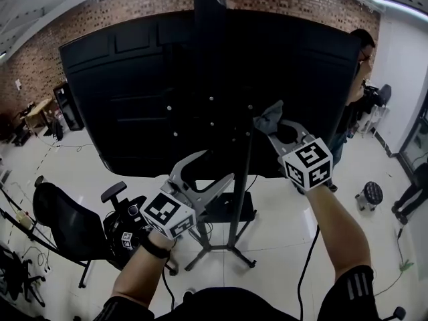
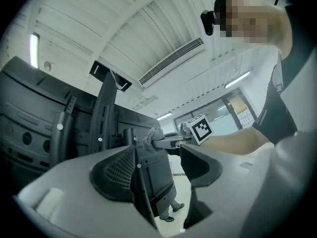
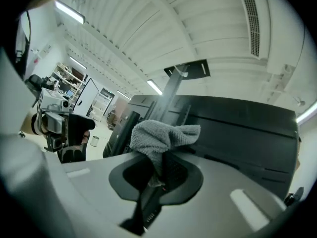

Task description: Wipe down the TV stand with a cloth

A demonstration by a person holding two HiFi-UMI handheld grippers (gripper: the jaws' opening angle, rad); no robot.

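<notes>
The TV stand's dark pole (image 1: 242,186) rises from floor legs (image 1: 212,251) and carries a big black TV (image 1: 127,99), seen from the back. My right gripper (image 1: 273,130) is shut on a grey cloth (image 1: 269,115), held up against the mount area beside the pole. In the right gripper view the cloth (image 3: 163,134) bunches out of the shut jaws (image 3: 157,168). My left gripper (image 1: 212,167) hangs lower, just left of the pole, jaws open. A dark stand panel (image 2: 151,175) sits between its jaws (image 2: 158,155), with a gap on the right side.
A black office chair (image 1: 67,219) stands at the left on the white floor. A person (image 1: 356,85) stands behind the TV's right edge, and a small stool (image 1: 370,194) is beside them. Cables run across the floor. A brick wall (image 1: 100,12) is behind.
</notes>
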